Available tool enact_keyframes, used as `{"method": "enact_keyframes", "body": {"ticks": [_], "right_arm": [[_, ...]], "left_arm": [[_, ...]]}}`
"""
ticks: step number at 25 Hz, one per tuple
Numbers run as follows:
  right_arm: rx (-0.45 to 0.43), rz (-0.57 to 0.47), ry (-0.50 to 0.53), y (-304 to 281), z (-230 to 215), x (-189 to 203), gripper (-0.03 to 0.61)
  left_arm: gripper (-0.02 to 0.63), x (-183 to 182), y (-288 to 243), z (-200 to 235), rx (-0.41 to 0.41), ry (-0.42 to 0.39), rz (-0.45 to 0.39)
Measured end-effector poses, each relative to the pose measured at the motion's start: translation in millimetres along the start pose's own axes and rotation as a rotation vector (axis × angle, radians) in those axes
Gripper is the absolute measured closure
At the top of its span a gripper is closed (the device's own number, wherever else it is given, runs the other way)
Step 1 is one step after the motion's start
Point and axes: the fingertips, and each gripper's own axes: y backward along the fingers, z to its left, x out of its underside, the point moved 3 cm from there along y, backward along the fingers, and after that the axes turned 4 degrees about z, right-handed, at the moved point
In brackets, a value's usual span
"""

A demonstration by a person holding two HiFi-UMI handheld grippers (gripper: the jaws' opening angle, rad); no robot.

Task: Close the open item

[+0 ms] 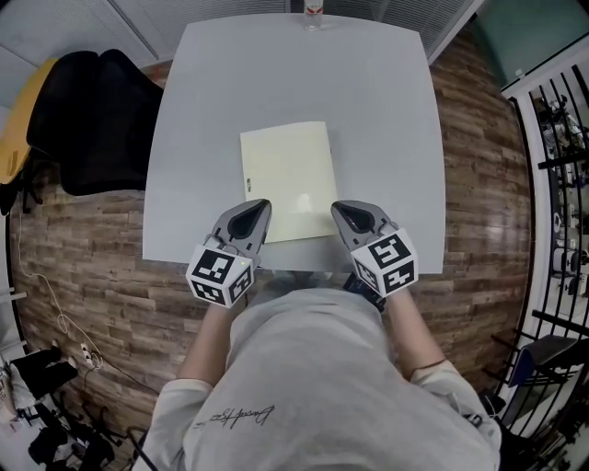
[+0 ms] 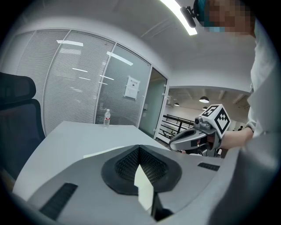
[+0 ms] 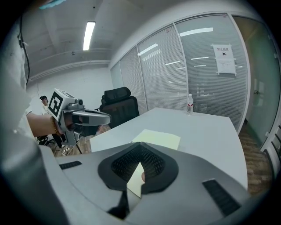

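A pale yellow folder (image 1: 287, 179) lies flat on the grey table (image 1: 386, 110), its cover down. My left gripper (image 1: 256, 210) hovers over the folder's near left corner, and its jaws stand together with nothing held. Over the near right corner my right gripper (image 1: 342, 212) is likewise shut and empty. In the left gripper view the jaws (image 2: 139, 149) meet, and a sliver of the folder (image 2: 105, 152) shows past them. In the right gripper view the jaws (image 3: 140, 149) also meet, with the folder (image 3: 157, 138) beyond them.
A water bottle (image 1: 314, 11) stands at the table's far edge. A black office chair (image 1: 92, 120) sits left of the table. Black railings (image 1: 561, 184) run along the right. The floor is wood plank, and the person's body is at the near table edge.
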Motion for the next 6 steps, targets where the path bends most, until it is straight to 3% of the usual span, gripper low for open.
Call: {"method": "enact_keyframes", "body": {"ticks": [6], "right_arm": [[-0.006,0.002,0.001,-2.0,6.8,-1.4,0.565]], "left_arm": [[0.606,2.0,4.4,-2.4,0.006,0.001,0.001]]}}
